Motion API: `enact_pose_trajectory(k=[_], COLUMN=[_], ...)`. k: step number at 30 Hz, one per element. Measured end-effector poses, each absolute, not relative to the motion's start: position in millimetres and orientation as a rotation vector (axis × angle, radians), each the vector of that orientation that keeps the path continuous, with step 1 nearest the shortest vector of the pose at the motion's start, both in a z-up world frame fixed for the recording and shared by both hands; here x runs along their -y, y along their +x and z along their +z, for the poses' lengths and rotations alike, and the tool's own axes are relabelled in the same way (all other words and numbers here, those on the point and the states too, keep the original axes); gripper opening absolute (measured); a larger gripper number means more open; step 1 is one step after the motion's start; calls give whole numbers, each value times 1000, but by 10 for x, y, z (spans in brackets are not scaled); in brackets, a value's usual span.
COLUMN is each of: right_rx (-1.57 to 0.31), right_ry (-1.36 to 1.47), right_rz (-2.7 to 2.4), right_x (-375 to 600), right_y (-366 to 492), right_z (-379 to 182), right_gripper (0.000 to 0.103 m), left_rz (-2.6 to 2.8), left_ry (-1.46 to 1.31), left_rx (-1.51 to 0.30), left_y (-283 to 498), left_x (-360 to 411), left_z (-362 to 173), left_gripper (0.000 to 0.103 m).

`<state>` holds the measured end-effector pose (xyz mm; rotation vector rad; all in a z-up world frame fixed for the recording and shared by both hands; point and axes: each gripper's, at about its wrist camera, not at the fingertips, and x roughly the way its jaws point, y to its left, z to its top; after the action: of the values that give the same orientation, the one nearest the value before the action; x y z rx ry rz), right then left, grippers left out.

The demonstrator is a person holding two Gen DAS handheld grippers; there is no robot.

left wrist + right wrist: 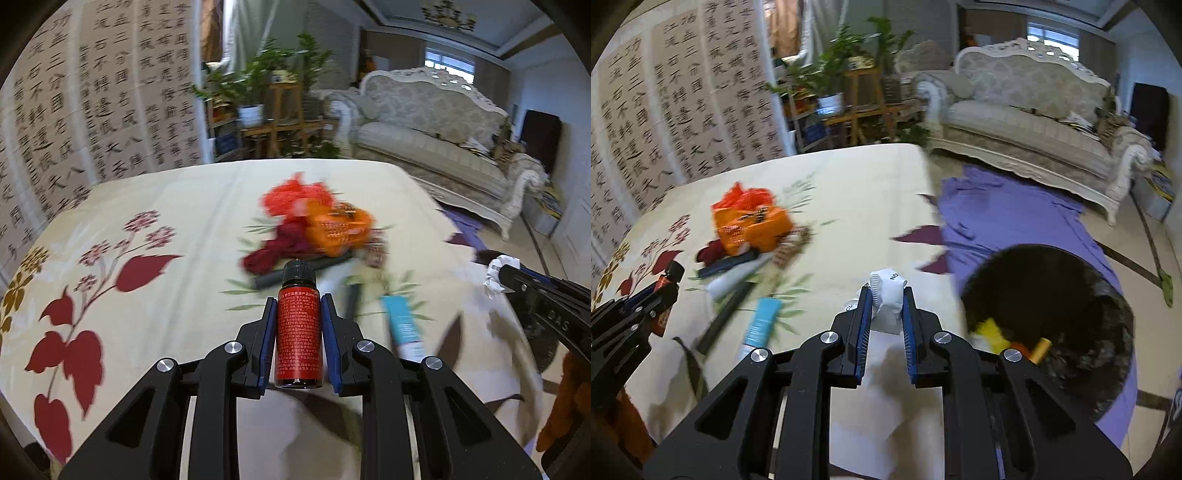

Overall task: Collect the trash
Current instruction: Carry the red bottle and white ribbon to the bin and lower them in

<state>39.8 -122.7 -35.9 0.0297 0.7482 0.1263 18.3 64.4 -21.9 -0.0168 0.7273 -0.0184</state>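
While the left gripper (298, 314) clamps its jaws on the rigid, slick red-labelled bottle (298, 325) mid-body above the bench (147, 206), the right gripper (885, 314) pinches light, crushable crumpled paper (886, 295).

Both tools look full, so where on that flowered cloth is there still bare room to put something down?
The far end of the tablecloth, beyond the orange bags, is bare, and so is the left side with the red leaves. It is crowded in the middle: bags, a dark tube and a blue tube lie close together.
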Motion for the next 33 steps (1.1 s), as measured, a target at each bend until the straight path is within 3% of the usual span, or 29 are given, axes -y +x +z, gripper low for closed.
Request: enact_pose_trajectory(k=[19, 33], right_rx=[-719, -728], right_ry=[127, 157], right_rz=[-128, -187], right_x=[2497, 3001], right_y=[248, 376], right_z=[-429, -605], right_gripper=[16, 16], left_rz=[-318, -363], left_ry=[107, 166], left_rx=[-670, -698], left_y=[349, 660], left_x=[921, 1505], left_z=[-57, -222], left_gripper=[25, 25])
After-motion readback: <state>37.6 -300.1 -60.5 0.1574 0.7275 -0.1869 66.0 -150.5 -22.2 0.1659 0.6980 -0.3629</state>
